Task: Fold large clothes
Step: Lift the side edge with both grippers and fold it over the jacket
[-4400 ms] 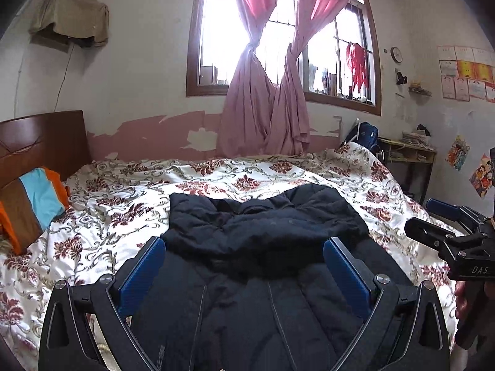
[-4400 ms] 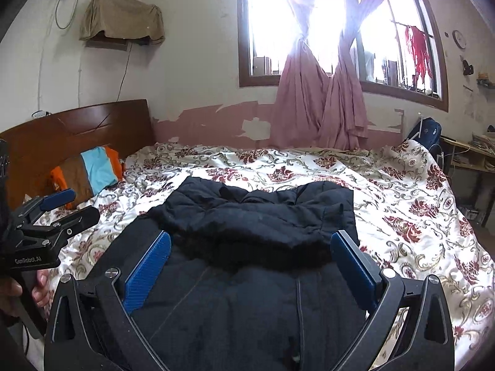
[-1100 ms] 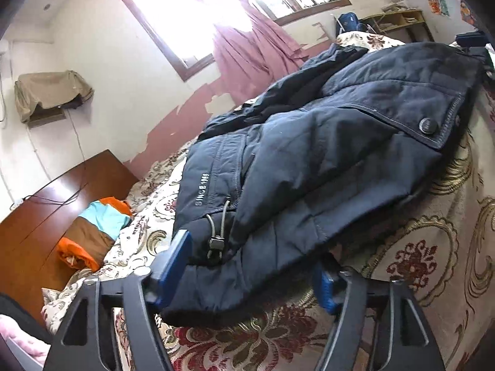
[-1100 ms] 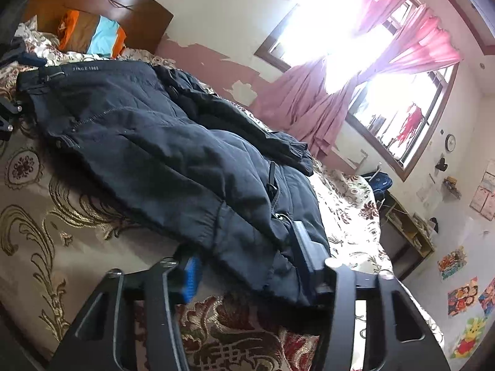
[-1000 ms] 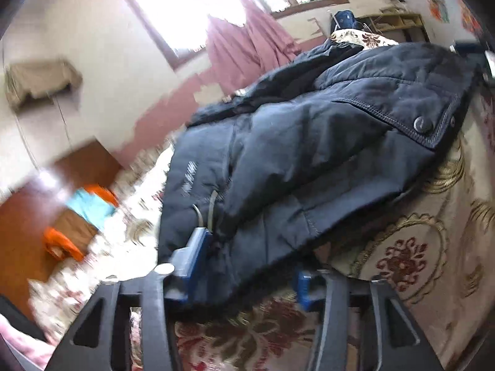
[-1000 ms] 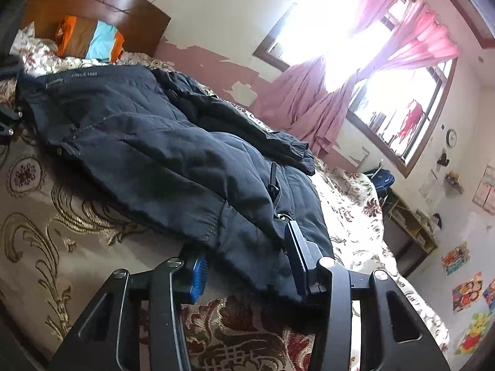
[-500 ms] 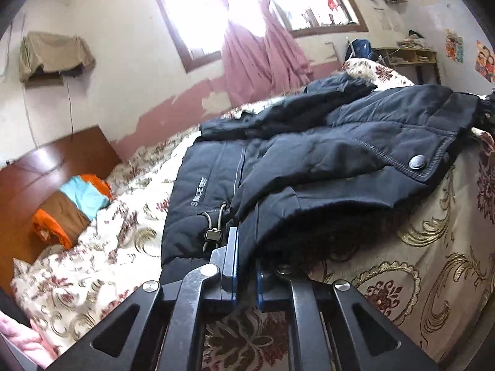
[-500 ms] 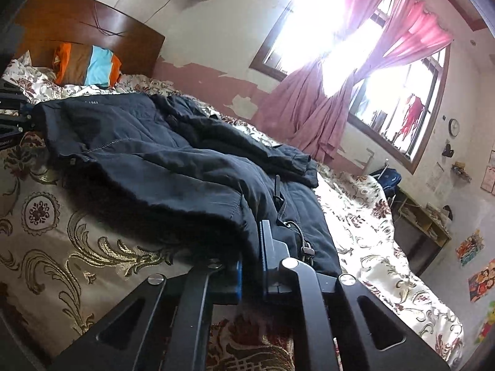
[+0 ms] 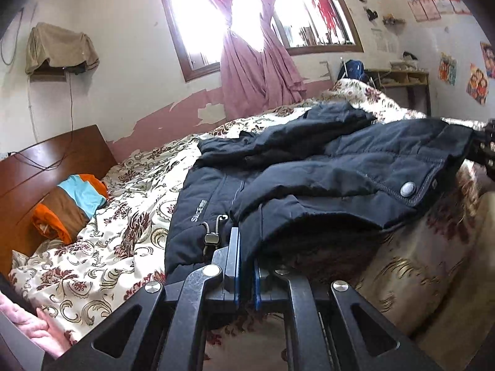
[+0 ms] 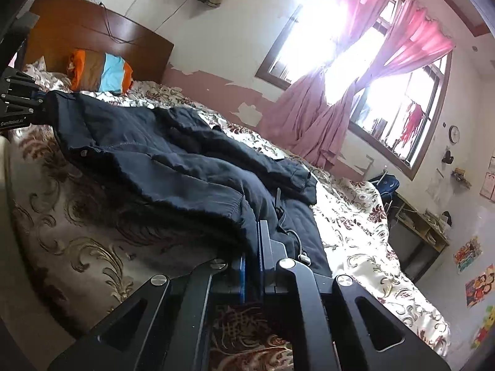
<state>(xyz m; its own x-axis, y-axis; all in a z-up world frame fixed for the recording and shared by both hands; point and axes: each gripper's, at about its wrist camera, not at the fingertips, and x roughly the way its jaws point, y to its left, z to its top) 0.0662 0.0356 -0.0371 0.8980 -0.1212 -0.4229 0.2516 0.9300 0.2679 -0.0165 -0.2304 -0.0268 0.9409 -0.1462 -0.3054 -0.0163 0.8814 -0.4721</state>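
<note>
I look into a bedroom with white walls, pink paint peeling along their lower part; an arched window blazes with daylight behind knotted pink curtains; a bed under a floral cover has a dark wooden headboard and a striped pillow beside it; a shelf unit stands past the bed's far corner; posters dot the side wall.

right claw clamps jacket hem | bedspread beneath
</note>
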